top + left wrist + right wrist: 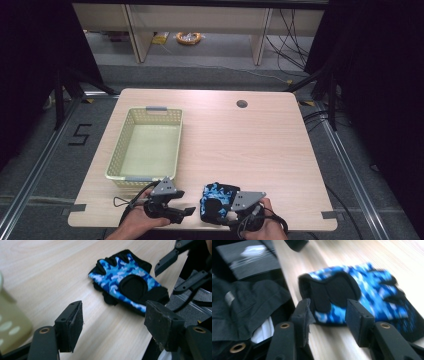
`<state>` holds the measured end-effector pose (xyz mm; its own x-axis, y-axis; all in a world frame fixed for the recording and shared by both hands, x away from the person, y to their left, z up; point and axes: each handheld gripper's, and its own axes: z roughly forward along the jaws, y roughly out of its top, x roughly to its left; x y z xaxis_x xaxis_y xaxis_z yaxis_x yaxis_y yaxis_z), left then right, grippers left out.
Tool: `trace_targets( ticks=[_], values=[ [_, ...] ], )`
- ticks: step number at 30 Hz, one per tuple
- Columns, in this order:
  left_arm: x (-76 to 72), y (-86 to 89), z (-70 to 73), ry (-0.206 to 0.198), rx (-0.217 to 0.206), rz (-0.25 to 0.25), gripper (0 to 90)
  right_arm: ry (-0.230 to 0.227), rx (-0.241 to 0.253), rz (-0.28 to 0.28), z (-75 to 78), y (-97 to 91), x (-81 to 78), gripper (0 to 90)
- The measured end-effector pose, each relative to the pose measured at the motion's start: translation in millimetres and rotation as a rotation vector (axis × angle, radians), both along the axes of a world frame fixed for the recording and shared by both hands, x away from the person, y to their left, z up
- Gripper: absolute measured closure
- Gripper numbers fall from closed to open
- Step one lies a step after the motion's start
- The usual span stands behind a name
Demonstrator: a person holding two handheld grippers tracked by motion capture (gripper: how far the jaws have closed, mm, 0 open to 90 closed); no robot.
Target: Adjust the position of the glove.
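A fingerless glove (pixel 216 196) in blue camouflage with black palm pads lies flat near the table's front edge. In the left gripper view the glove (pixel 125 282) rests beyond the open left gripper (pixel 113 327), apart from its pads. That left gripper (pixel 182 202) points right toward it. The right gripper (pixel 222 213) comes in from the glove's near right side. In the blurred right gripper view, the right gripper (pixel 329 317) stands open, and the glove's (pixel 362 290) black wrist end sits just ahead of the gap. I cannot tell whether they touch.
An empty pale green mesh basket (pixel 145 176) stands on the left half of the wooden table (pixel 250 140), just beyond the left hand. A round cable hole (pixel 242 104) lies near the far edge. The table's front edge runs close under both hands.
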<state>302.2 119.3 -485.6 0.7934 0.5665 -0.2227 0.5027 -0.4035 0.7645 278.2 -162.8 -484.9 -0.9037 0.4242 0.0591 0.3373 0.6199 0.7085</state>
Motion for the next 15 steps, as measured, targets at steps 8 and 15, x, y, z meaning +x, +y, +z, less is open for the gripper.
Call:
trace_targets(
  ticks=[8,15],
  values=[
    [17.5,-34.6,10.9,-0.07,0.082,-0.083,34.6,0.025,0.02,-0.233,5.7,-1.8,-22.5,47.2],
    [40.7,-55.6,7.8,-0.063,0.153,-0.101,36.7,0.077,0.001,-0.324,-4.3,9.5,-26.5,42.2]
  ],
)
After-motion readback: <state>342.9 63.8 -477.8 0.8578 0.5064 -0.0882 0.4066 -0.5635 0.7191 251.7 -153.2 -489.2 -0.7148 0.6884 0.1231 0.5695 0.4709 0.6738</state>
